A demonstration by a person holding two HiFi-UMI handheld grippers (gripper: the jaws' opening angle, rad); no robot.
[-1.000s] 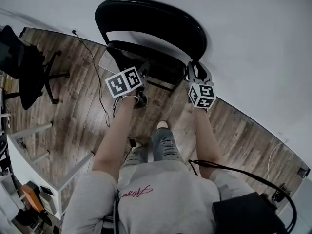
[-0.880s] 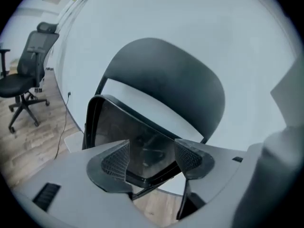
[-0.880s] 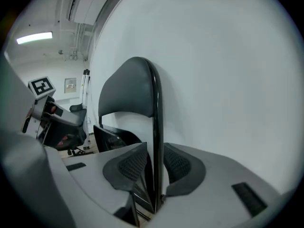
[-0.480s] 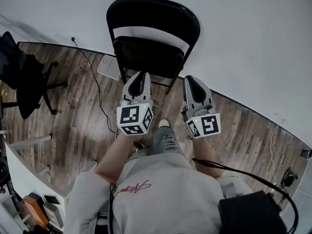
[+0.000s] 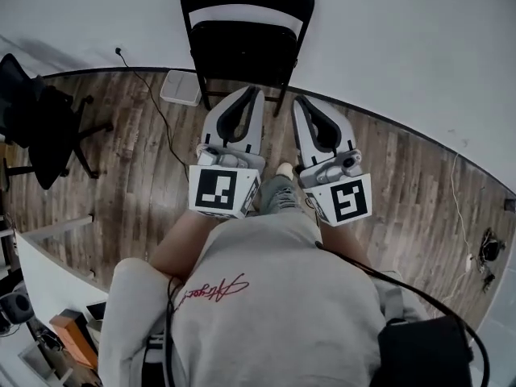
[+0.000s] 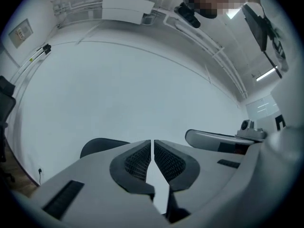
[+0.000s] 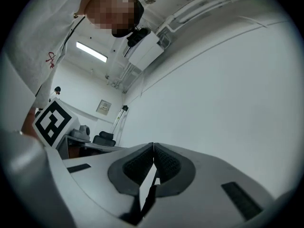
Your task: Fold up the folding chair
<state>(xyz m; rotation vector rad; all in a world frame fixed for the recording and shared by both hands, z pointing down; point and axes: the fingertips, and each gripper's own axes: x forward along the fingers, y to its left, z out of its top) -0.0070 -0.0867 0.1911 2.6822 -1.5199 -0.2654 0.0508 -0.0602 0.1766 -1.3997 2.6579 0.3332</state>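
Note:
The black folding chair (image 5: 244, 43) stands by the white wall, its seat lying close to its frame. My left gripper (image 5: 256, 92) and right gripper (image 5: 297, 100) are held side by side in front of my chest, pointing at the chair and well clear of it. Both have just been closing and are now shut, with nothing between the jaws. The left gripper view has its shut gripper (image 6: 152, 141) against the wall, with the chair's curved top (image 6: 100, 145) behind and the right gripper (image 6: 213, 138) beside it. In the right gripper view, the shut gripper (image 7: 153, 145) faces bare wall.
A black office chair (image 5: 40, 127) stands at the left on the wooden floor. A white box (image 5: 181, 87) and a black cable (image 5: 157, 123) lie near the folding chair's legs. White furniture (image 5: 48, 252) is at the lower left. More cables (image 5: 455, 188) trail at the right.
Both grippers have left the chair's seat edges and come up and back toward my chest. Their jaws have closed empty. The chair now shows farther off, nearer the wall.

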